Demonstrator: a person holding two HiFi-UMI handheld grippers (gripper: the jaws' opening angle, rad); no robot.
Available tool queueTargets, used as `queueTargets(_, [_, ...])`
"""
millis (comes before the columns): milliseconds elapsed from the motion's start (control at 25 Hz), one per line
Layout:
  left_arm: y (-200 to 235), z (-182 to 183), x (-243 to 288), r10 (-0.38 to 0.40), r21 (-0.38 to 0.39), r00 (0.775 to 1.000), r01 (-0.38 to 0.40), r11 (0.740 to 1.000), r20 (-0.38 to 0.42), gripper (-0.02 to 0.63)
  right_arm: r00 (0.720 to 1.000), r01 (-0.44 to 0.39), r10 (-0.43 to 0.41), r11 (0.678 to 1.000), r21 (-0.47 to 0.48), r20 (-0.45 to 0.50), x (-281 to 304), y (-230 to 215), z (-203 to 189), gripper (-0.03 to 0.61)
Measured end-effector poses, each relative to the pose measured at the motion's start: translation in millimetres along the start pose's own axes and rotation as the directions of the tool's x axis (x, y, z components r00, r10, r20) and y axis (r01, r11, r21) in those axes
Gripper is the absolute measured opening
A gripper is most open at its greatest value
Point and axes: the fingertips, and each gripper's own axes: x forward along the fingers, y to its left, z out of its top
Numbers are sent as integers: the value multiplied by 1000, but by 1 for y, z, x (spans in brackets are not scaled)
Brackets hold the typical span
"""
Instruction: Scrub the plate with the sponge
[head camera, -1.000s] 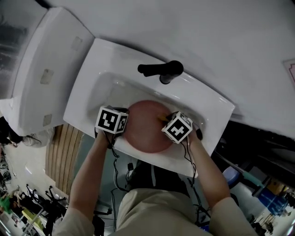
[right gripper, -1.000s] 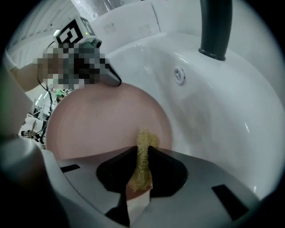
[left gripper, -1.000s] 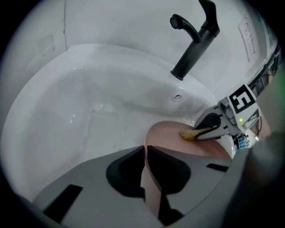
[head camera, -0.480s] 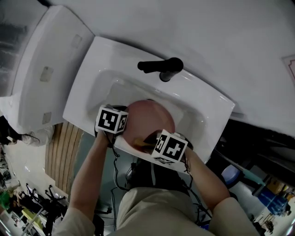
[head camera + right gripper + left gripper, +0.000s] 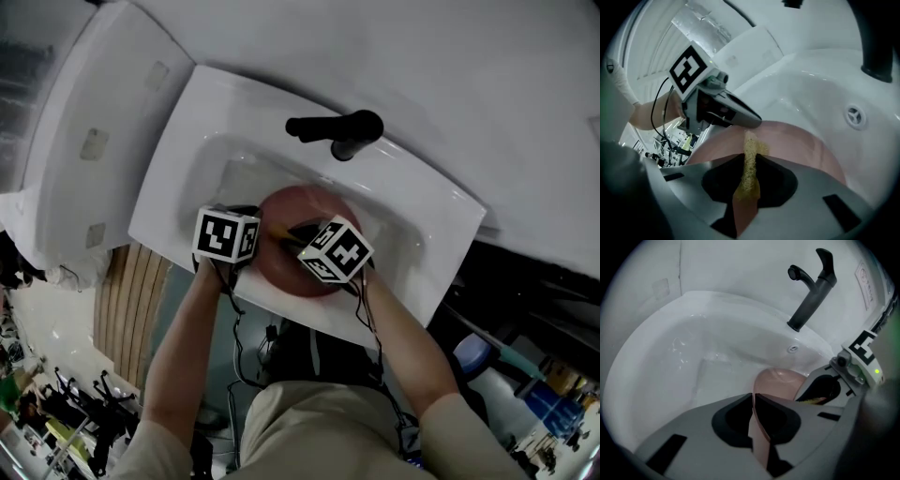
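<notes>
The left gripper (image 5: 753, 396) pinched the rim of the pink plate (image 5: 782, 383) between nearly closed jaws, inside the white sink (image 5: 178, 178). To its right, the right gripper (image 5: 749, 158) squeezed the yellow sponge (image 5: 751, 145), whose tip lay against the plate just ahead.

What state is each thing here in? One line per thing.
Pink plate: held by its rim in the washbasin.
Yellow sponge: squeezed, against the plate.
Left hand-held gripper: shut on the plate's rim.
Right hand-held gripper: shut on the sponge.
Black tap: no water running.
</notes>
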Motion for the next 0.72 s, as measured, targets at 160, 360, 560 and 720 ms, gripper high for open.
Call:
queueTargets(160, [2, -1, 2, 21, 24, 1000, -21, 999, 0, 26, 993, 118, -118, 993, 10, -21, -1, -34, -1, 78])
queueTargets(360, [1, 1, 5, 4, 2, 1000, -4, 1000, -1, 20, 946, 255, -254, 967, -22, -200, -21, -68, -30, 75])
queueTargets(560, [-1, 1, 5, -1, 10, 1000, 1, 1000, -1, 17, 901, 278, -275, 960, -40, -336, -52, -72, -79, 75])
queueTargets(720, [-1, 1, 6, -7, 6, 1000, 7, 1000, 7, 17, 919, 165, -183, 983, -80, -350, -69, -34, -89, 77])
